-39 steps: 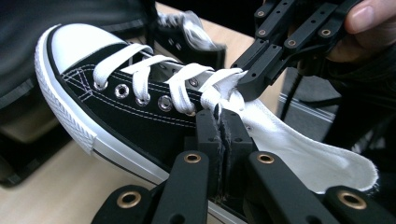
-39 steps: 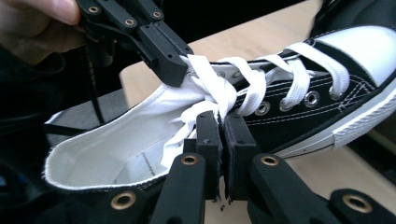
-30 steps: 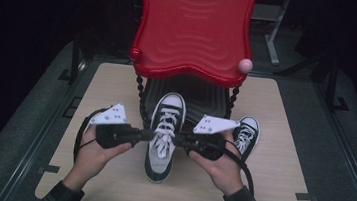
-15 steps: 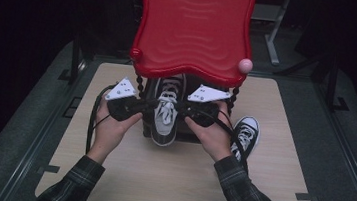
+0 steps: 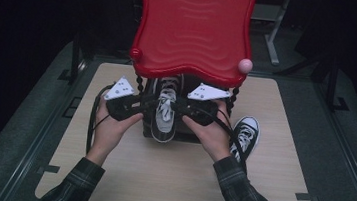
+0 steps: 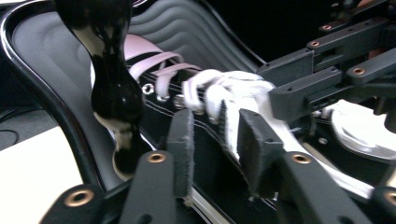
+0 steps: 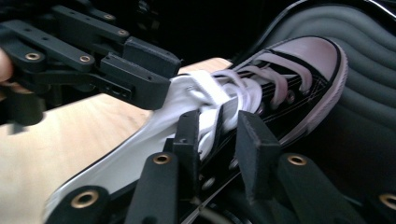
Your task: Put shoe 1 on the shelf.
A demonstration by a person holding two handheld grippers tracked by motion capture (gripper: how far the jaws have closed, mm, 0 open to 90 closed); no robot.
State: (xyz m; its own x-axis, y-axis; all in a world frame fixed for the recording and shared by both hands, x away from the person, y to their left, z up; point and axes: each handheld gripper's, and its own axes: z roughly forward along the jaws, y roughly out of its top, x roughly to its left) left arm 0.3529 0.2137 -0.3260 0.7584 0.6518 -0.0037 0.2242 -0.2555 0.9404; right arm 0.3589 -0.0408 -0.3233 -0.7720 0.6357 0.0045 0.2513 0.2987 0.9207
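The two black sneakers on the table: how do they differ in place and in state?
1. The sneaker between the grippers has its toe pushed under the red shelf; the second sneaker lies in the open on the table.
2. The first sits on the black lower shelf with a gripper at each side; the second has none at it.
Both are black, with white laces and soles.

Both forearms reach forward side by side, each hand gripping its claw, the left claw [image 5: 141, 107] and right claw [image 5: 178, 108] pointing inward toward each other, jaws just opened partway, pads apart.
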